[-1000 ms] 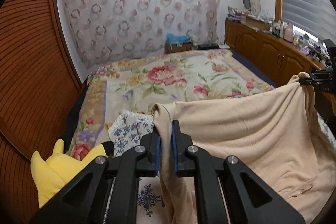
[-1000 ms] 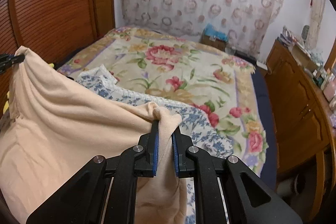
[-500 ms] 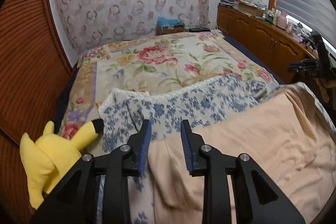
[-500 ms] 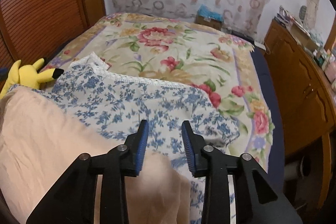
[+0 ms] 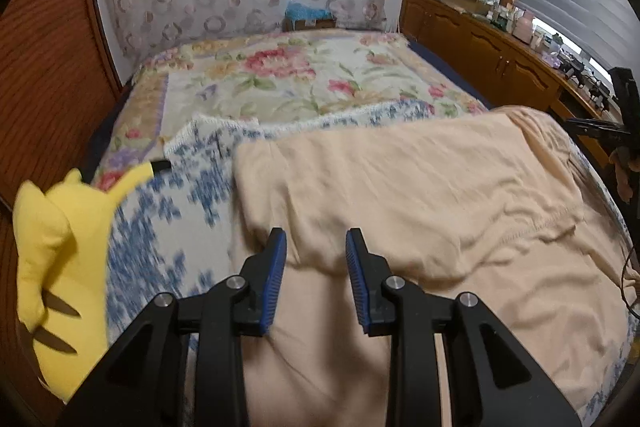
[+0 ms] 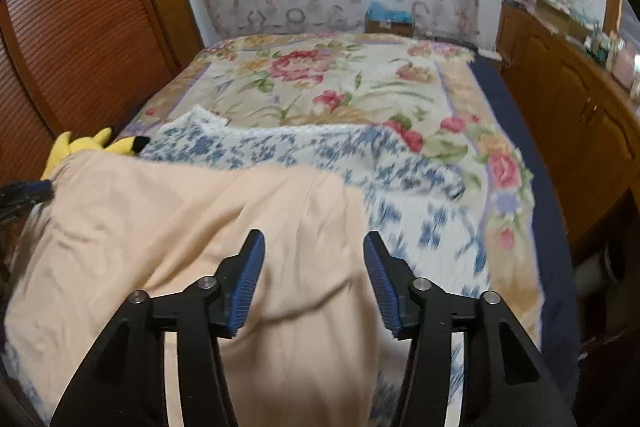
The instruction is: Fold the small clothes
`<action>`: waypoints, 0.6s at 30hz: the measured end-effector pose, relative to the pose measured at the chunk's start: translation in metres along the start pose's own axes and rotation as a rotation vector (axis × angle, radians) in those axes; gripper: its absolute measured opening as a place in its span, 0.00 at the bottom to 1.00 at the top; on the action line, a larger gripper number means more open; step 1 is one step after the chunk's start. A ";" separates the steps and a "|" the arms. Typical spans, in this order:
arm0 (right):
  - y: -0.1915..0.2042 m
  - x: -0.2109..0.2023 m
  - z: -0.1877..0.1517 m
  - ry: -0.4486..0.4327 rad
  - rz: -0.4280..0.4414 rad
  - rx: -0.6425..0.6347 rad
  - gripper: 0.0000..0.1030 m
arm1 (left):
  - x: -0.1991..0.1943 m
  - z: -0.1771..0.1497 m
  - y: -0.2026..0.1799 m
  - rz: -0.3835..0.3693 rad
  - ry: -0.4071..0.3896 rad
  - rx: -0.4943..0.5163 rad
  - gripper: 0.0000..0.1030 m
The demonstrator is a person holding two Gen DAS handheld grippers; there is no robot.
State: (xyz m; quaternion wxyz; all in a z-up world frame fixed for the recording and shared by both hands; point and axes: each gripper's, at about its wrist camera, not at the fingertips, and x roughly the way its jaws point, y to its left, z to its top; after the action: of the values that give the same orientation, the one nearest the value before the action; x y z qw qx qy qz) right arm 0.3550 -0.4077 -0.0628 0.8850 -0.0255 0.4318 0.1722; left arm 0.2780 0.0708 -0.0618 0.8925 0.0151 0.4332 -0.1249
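Both grippers have let go: peach garment (image 5: 420, 187) now lies flat on the blue-floral cloth (image 5: 168, 195), long axis left-right; left gripper (image 5: 316, 247) parted, right gripper (image 6: 314, 247) opening, both empty above its near edge.

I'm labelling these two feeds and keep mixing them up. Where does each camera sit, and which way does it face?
Left wrist: on the left gripper, looking down over the peach garment, yellow plush toy at left; its own open fingers show.
Right wrist: on the right gripper, jaws opening, over the garment's right part, wooden cabinets at right.
Shared: garment, blue floral cloth, floral bedspread, plush.
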 end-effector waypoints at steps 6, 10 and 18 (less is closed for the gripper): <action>0.006 0.010 -0.017 0.037 0.025 0.012 0.52 | 0.008 -0.011 0.003 -0.010 0.034 -0.036 0.28; 0.006 0.016 -0.018 0.041 0.027 0.028 0.52 | 0.010 -0.006 0.011 -0.041 0.033 -0.077 0.28; 0.014 0.023 -0.015 0.040 0.043 0.017 0.52 | 0.021 0.013 0.024 -0.103 0.048 -0.138 0.28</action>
State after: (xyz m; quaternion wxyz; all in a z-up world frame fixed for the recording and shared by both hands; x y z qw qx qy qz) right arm 0.3524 -0.3912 -0.0886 0.8726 -0.0121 0.4512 0.1868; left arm 0.3062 0.0877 -0.0722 0.8730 -0.0657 0.4624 -0.1404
